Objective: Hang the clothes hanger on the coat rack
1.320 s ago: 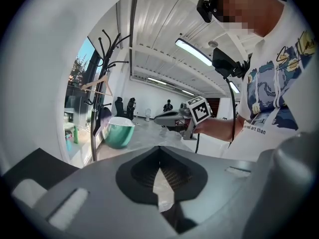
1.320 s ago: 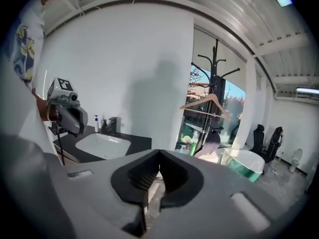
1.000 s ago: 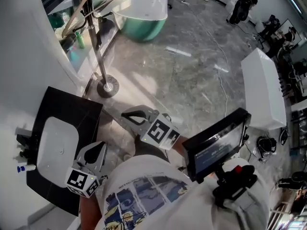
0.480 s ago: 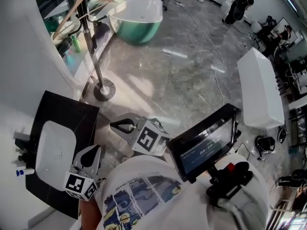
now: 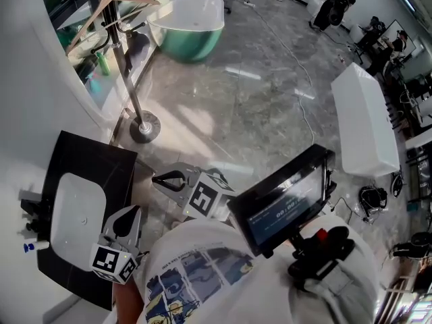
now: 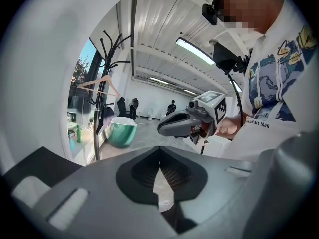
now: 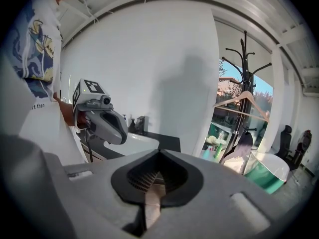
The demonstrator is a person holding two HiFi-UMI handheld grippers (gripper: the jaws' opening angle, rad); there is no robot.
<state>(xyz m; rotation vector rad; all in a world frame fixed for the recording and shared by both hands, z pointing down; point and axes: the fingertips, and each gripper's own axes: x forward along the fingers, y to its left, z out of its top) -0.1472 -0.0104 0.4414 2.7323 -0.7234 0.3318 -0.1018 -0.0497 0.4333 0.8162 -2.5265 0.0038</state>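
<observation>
A wooden clothes hanger [image 5: 108, 9] hangs on the black coat rack [image 5: 124, 66] at the top left of the head view, by the window. It shows too as the hanger [image 7: 242, 103] on the rack [image 7: 245, 68] in the right gripper view, and as the hanger [image 6: 97, 86] in the left gripper view. My left gripper [image 5: 129, 213] is shut and empty, low beside the basin. My right gripper [image 5: 159, 179] is shut and empty too, and points left towards the vanity. Both grippers are well short of the rack. Each one shows in the other's view: right gripper [image 6: 172, 126], left gripper [image 7: 107, 126].
A black vanity [image 5: 108, 160] with a white basin [image 5: 74, 208] is at the lower left. A green bathtub [image 5: 185, 19] stands beyond the rack, a white tub [image 5: 364, 123] at the right. A monitor [image 5: 283, 201] rides on my chest. People stand far back.
My right gripper has drifted a little to the left, towards the vanity. The left gripper has kept still. The hanger stays on the rack.
</observation>
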